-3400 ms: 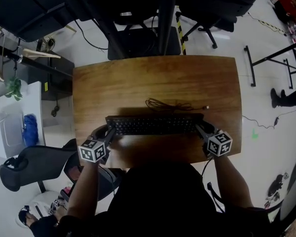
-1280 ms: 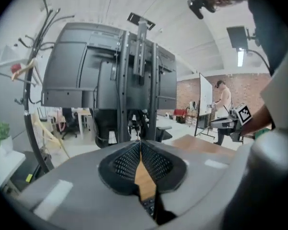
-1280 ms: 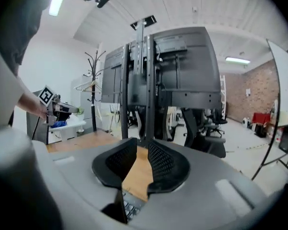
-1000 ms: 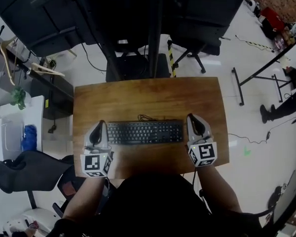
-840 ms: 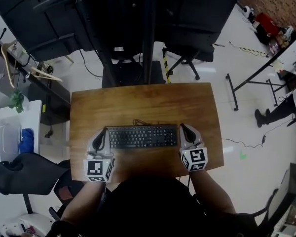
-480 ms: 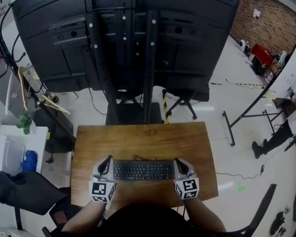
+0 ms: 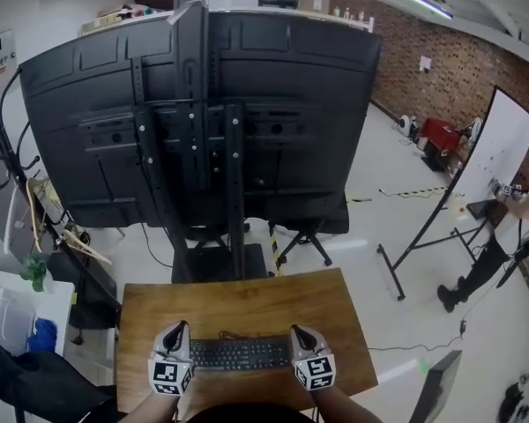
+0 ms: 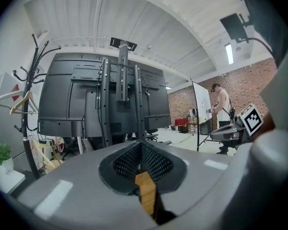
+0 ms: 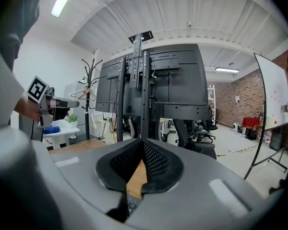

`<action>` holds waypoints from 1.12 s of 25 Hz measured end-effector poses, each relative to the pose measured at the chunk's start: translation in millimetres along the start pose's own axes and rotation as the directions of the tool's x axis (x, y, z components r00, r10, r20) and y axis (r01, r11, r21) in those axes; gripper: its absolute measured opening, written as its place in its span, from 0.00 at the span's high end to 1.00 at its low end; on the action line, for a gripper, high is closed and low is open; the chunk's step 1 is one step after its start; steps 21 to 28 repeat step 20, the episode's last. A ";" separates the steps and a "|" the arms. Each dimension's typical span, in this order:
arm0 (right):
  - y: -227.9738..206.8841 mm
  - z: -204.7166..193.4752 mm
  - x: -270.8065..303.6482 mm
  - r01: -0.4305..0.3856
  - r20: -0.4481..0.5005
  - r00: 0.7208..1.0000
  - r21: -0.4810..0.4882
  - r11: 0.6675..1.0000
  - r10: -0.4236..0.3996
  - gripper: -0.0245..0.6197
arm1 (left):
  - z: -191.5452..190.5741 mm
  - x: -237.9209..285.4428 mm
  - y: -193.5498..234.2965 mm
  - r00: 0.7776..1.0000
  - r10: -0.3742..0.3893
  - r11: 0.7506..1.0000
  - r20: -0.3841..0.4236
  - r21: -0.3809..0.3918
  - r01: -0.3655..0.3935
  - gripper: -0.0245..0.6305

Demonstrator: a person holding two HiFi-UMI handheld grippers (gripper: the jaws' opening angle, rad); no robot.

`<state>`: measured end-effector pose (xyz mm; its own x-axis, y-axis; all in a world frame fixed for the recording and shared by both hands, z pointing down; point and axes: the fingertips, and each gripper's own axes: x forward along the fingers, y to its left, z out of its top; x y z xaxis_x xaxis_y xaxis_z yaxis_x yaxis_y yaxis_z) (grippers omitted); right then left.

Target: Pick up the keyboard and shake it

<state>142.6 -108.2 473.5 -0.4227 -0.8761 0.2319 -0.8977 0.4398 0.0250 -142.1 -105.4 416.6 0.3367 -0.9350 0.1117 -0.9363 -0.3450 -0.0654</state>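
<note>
Nearest me, the left gripper (image 7: 177,329) and right gripper (image 7: 299,331) sit one at each short end of the keyboard (image 7: 240,354). It's lying flat on the wooden table (image 7: 247,296), toward the front edge. Both sets of tongs are pinched fully together with nothing in them. Through each slit you only see a strip of tabletop, plus a few keys on the right. My guess is they bracket the ends because a long board wants support on both sides. This could be just ahead of a lift or just after setting it back, can't say. Behind the table there's a big black screen stand (image 7: 203,122), and further off a whiteboard (image 7: 502,139) and a brick wall (image 7: 423,33).
</note>
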 end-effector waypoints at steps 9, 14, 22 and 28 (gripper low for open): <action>0.2 15.1 0.0 -0.005 0.032 0.999 -0.031 1.000 0.006 0.96 | 1.6 -7.8 4.4 1.000 0.014 1.000 0.013 0.014 -0.014 0.96; -2.5 28.1 -5.8 -0.007 0.030 1.000 -0.045 0.999 0.009 0.96 | 5.1 -5.1 -2.7 1.000 -0.006 1.000 0.008 -0.014 0.006 0.96; 11.9 25.5 12.7 -0.050 0.023 0.998 -0.034 0.998 0.051 0.96 | 8.5 -4.4 9.1 1.000 0.010 1.000 -0.008 0.012 -0.010 0.96; 11.9 25.5 12.7 -0.050 0.023 0.998 -0.034 0.998 0.051 0.96 | 8.5 -4.4 9.1 1.000 0.010 1.000 -0.008 0.012 -0.010 0.96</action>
